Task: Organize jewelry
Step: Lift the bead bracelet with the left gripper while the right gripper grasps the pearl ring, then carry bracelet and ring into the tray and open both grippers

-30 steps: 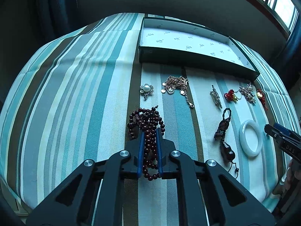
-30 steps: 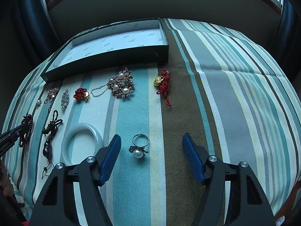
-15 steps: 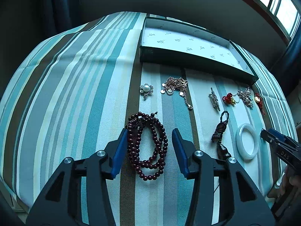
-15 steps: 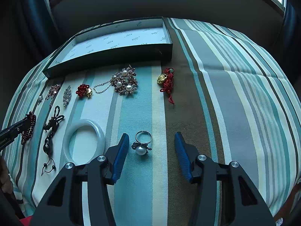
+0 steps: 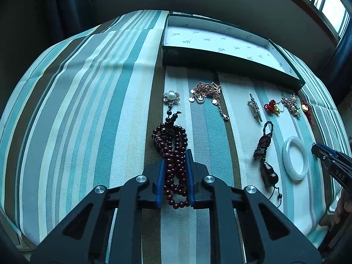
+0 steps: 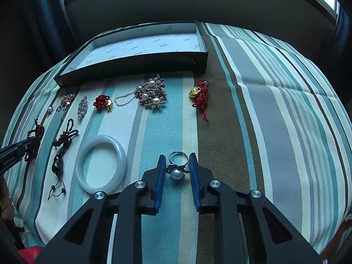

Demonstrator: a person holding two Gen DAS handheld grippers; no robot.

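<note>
Because both grippers have just been closing, the left gripper (image 5: 175, 154) pinching the bead strand (image 5: 171, 151) and the right gripper (image 6: 177, 160) nipping the pearl ring (image 6: 177, 169), loose loops could snag or the ring slip on lifting.

Jewelry spread in front of the tray (image 6: 132, 66) on the cloth (image 6: 275, 121).
Bangle (image 6: 101, 162) lies left of the pearl ring (image 6: 177, 167); bead string (image 5: 173, 154) sits nearer than the chain necklace (image 5: 206, 94).

A striped cloth (image 5: 88, 110) covers the surface; dark curtains (image 6: 44, 11) and windows (image 5: 325, 0) stand behind.
</note>
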